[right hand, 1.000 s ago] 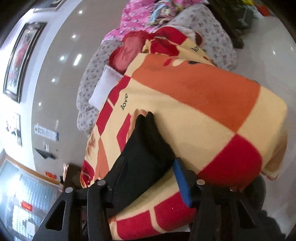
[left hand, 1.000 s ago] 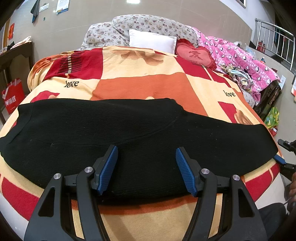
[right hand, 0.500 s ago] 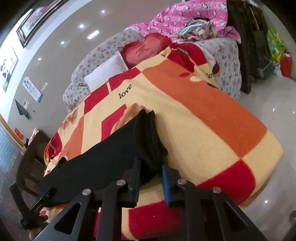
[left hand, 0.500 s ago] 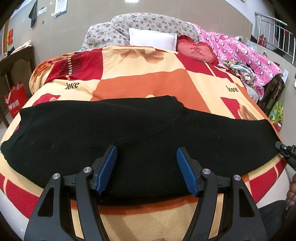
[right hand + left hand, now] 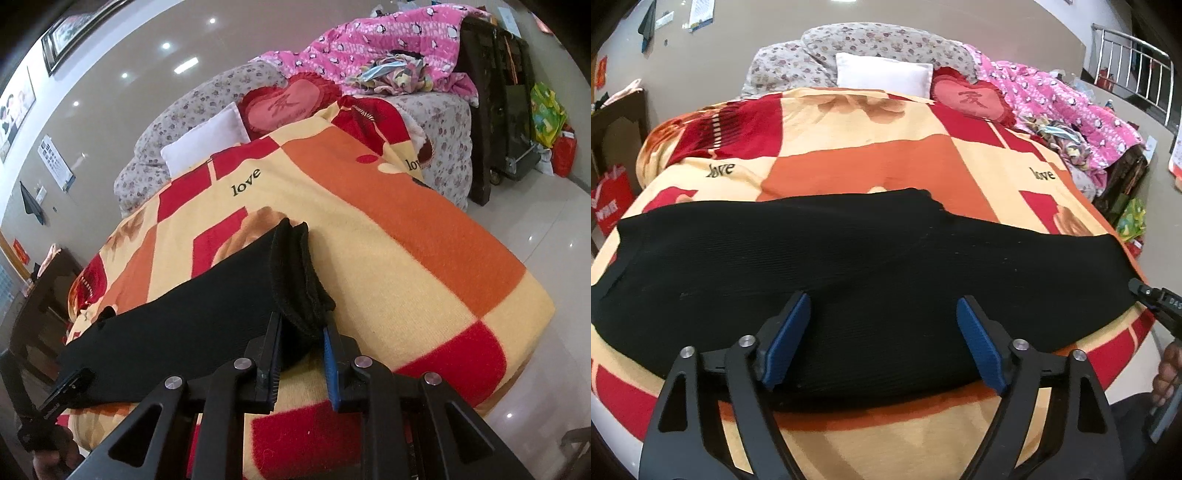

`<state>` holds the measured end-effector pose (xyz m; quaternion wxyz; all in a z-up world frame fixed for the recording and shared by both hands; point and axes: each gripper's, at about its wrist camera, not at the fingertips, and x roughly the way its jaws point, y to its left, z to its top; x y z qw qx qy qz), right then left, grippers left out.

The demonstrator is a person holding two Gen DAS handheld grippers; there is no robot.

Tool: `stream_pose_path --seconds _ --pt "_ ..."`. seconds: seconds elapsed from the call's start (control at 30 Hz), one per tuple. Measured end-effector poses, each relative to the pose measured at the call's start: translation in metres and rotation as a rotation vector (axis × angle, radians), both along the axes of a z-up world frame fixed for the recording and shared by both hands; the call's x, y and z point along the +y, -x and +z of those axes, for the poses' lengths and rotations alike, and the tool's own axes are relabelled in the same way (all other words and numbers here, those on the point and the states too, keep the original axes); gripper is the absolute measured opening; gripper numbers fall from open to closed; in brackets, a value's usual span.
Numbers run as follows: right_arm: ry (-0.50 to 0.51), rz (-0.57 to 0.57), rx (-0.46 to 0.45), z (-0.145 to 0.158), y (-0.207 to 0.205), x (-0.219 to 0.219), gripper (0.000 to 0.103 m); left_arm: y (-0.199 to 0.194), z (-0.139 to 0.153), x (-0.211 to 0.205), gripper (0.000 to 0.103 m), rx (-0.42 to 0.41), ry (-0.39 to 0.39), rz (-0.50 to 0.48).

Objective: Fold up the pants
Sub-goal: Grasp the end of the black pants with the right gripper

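A: Looking at the right gripper (image 5: 303, 363), its jaws are nearly together and pinch the hem end of the black knit pants (image 5: 857, 280), at about 6 o'clock in its own view. The pants lie flat across the near part of the checked blanket (image 5: 871, 155), the legs already doubled one on the other.

B: And the left gripper (image 5: 882, 343)?

A: Its blue pads (image 5: 788, 338) stand wide apart, hovering over the middle of the pants, holding nothing. That is the risk, I think: if the right end is carried over with nothing pinning the middle, the soft knit may drag along the fuzzy blanket and bunch instead of creasing.

B: Anything else?

A: Only part of the hem edge seems caught, so a lower layer could slip out and leave the fold uneven.

B: Any writing?

A: "love" is printed on the blanket at 10 o'clock and 2 o'clock in the left view. The heart cushion (image 5: 969, 98) at 1 o'clock bears a character, probably Chinese; too blurred to read.
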<state>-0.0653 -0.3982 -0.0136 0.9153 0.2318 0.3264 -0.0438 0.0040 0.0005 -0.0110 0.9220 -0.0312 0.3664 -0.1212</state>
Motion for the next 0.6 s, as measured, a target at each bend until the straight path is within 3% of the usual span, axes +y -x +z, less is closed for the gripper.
stream_pose_path --seconds 0.2,0.6 --pt "0.033 -0.014 0.001 0.0002 -0.0001 0.0045 0.019 0.0001 0.0014 0.0041 0.087 0.000 0.053 -0.020" --pt "0.064 -0.016 0.010 0.0005 -0.0001 0.0072 0.019 -0.0007 0.0029 0.0040 0.088 0.000 0.066 -0.026"
